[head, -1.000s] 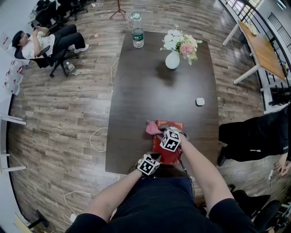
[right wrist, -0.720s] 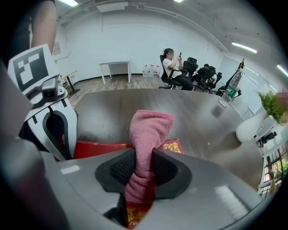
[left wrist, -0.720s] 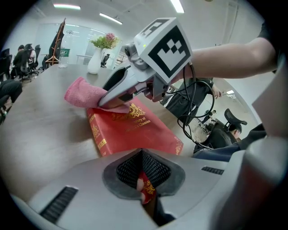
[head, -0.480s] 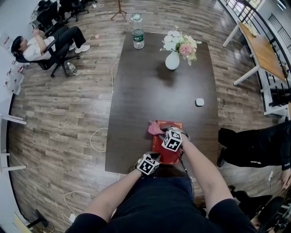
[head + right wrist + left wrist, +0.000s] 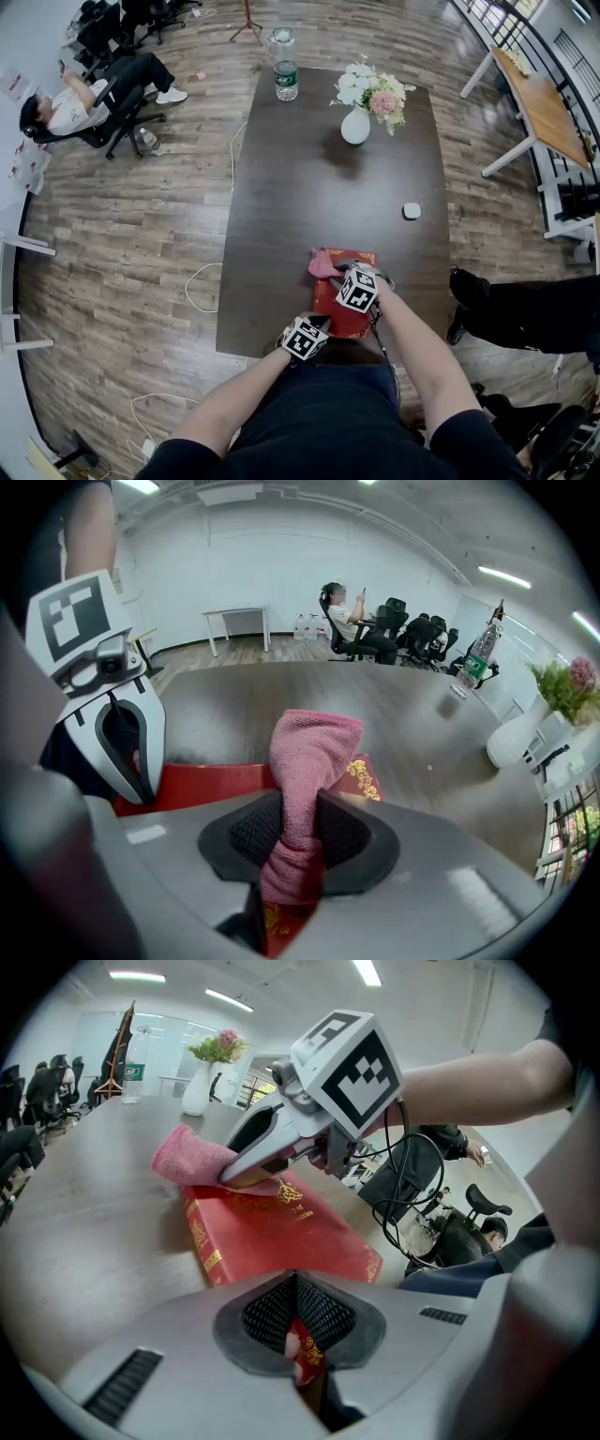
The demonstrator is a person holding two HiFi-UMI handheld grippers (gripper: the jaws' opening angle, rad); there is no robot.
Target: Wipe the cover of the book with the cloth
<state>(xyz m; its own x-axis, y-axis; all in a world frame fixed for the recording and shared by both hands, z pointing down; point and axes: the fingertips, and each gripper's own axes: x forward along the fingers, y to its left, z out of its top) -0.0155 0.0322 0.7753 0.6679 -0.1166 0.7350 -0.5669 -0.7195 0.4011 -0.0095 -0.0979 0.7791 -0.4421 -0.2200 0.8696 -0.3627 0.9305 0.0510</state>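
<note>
Head view: right gripper point(image 5: 337, 275) clamps cloth point(image 5: 322, 265) atop book point(image 5: 344, 319); left gripper point(image 5: 318, 325) pinches book's near edge.

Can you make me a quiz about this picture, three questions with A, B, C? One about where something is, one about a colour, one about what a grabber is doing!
1. Where does the white vase stand?
A) at the far end of the table
B) on the floor
C) on a chair

2. What colour is the cloth?
A) blue
B) pink
C) green

3. What is the left gripper doing?
A) hanging open in the air
B) clamped shut on the edge of the book
C) holding a bottle

Answers:
1 A: the vase sits on the table top, far from the person.
2 B: the cloth pinched in the right gripper is pink.
3 B: a red and gold bit of the book sits between its closed jaws.
</note>
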